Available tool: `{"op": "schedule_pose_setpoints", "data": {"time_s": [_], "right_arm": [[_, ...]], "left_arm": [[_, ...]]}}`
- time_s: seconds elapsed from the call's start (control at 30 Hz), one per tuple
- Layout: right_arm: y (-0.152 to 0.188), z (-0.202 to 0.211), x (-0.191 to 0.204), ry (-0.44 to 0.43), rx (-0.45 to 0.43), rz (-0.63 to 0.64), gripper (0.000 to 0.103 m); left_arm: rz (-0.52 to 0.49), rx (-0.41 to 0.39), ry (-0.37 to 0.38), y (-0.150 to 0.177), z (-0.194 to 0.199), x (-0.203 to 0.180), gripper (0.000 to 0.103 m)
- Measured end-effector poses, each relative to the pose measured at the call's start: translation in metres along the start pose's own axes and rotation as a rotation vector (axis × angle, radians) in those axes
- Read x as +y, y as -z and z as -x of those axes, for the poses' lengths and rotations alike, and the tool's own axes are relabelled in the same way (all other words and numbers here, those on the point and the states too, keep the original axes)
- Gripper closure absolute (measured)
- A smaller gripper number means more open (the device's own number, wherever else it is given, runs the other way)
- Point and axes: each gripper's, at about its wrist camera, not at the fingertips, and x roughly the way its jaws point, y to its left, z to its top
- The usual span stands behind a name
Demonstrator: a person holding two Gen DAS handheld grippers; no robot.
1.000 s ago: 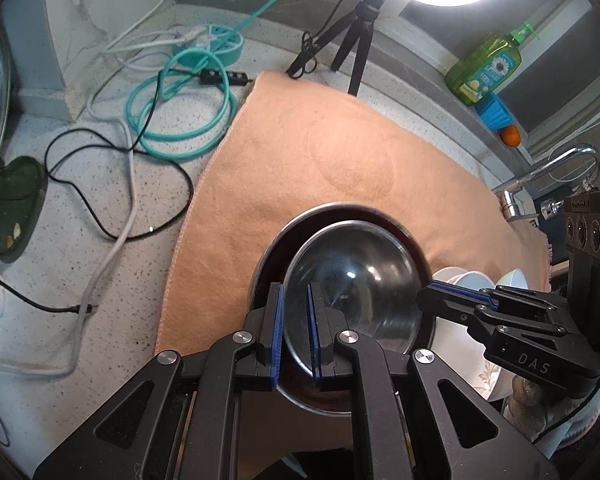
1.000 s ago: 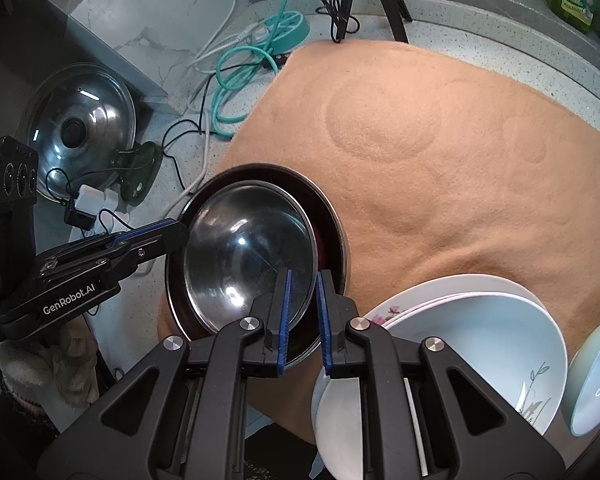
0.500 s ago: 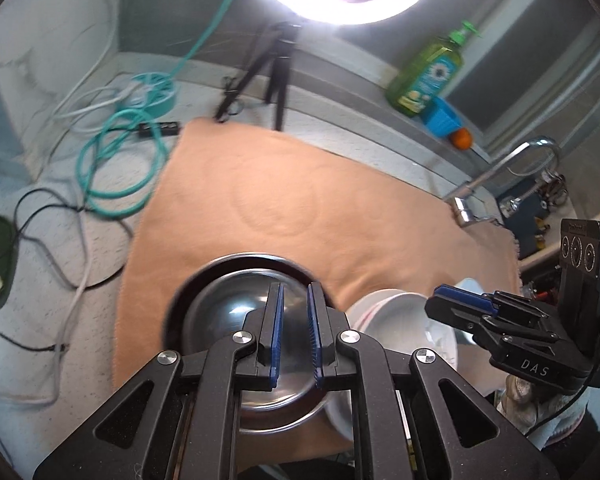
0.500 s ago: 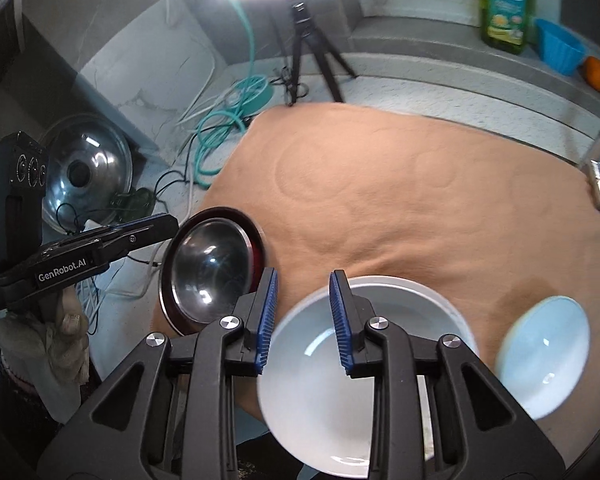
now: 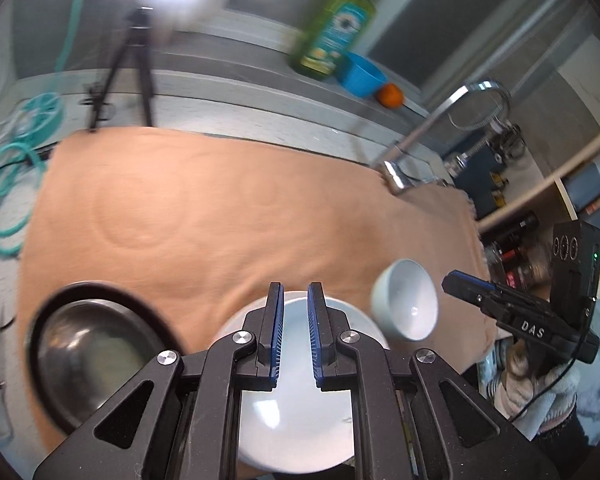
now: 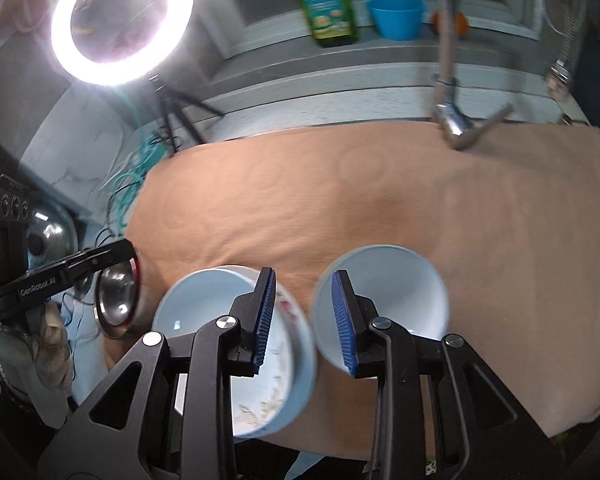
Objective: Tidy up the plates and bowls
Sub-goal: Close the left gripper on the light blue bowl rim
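A steel bowl (image 5: 92,352) sits nested in a dark, red-rimmed bowl at the near left of the orange cloth (image 5: 220,208). A white dish (image 5: 300,400) on a flower-patterned plate (image 6: 276,384) lies at the cloth's near edge. My left gripper (image 5: 295,292) hovers shut over that dish with nothing between its pads. To the right stands a small pale bowl (image 6: 388,288). My right gripper (image 6: 303,280) hangs above the gap between the white dish (image 6: 204,304) and the small bowl. Its jaws are opening and nothing is between them. The steel bowl (image 6: 116,300) lies further left.
A ring light (image 6: 120,20) on a tripod stands at the back left beside teal cable (image 5: 8,184). A green soap bottle (image 5: 336,28), a blue cup (image 5: 360,76) and an orange sit on the ledge. A faucet (image 6: 452,120) reaches over the cloth's far right. A pot lid (image 6: 48,232) lies at the left.
Both grippers have swung right, away from the steel bowl's rim, which stays in the dark bowl. The right jaws have opened. The left gripper now hangs over the white dish.
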Motion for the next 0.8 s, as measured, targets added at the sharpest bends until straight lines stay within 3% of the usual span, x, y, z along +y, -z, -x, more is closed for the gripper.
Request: {"op": "schedule_pose_setpoints", "data": {"time_s": [0.3, 0.53, 0.8], "right_arm": [[0.012, 0.005, -0.068, 0.057, 0.007, -0.126, 0.07], [0.023, -0.011, -0.1, 0.031, 0.056, -0.213, 0.07], [0.036, -0.023, -0.119, -0.026, 0.091, -0.302, 0.07]], "left_arm": [[-0.067, 0.109, 0.08, -0.003, -0.054, -0.047, 0.092], [-0.081, 0.191, 0.122, -0.002, -0.086, -0.071, 0.092], [-0.078, 0.261, 0.12, -0.002, -0.117, -0.081, 0.093]]}}
